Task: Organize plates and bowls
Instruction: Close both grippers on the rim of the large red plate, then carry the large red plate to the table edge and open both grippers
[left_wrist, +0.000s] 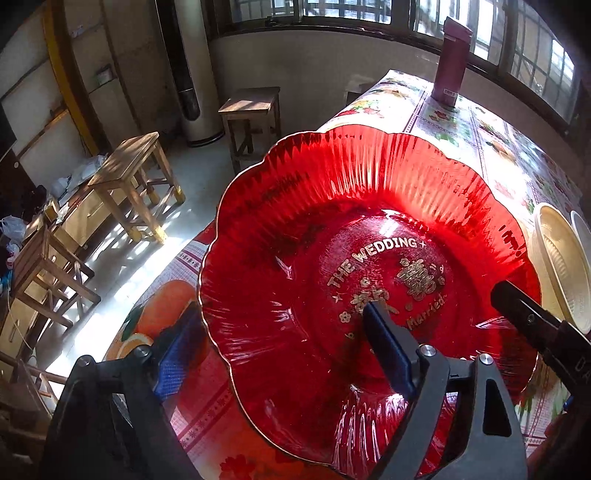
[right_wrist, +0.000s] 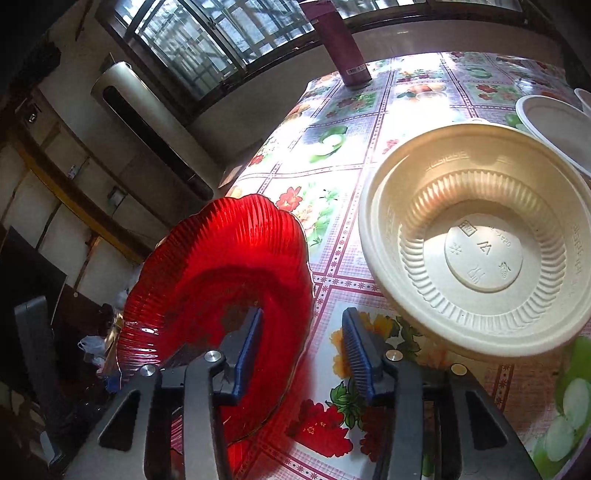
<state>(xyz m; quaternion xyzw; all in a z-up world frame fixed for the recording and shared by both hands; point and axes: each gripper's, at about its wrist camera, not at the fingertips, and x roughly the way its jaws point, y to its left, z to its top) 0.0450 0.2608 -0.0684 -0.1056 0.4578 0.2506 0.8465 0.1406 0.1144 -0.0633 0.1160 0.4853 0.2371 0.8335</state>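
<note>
Both of my grippers straddle the red plate rim: left gripper wide, right gripper half-closed, neither clamped. Next: pinch, lift.

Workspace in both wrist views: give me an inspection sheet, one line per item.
Surface: table under a glossy fruit-and-flower cloth.
Job's things: red plate at the table's edge; cream bowl beside it, white bowl beyond.
Clutter: maroon bottle upright at the far end.
Grippers: left gripper and right gripper each straddle the plate's rim, one finger over the plate, pads not pressing.
Cables: nothing seen.
Surroundings: wooden stools, windows.
</note>
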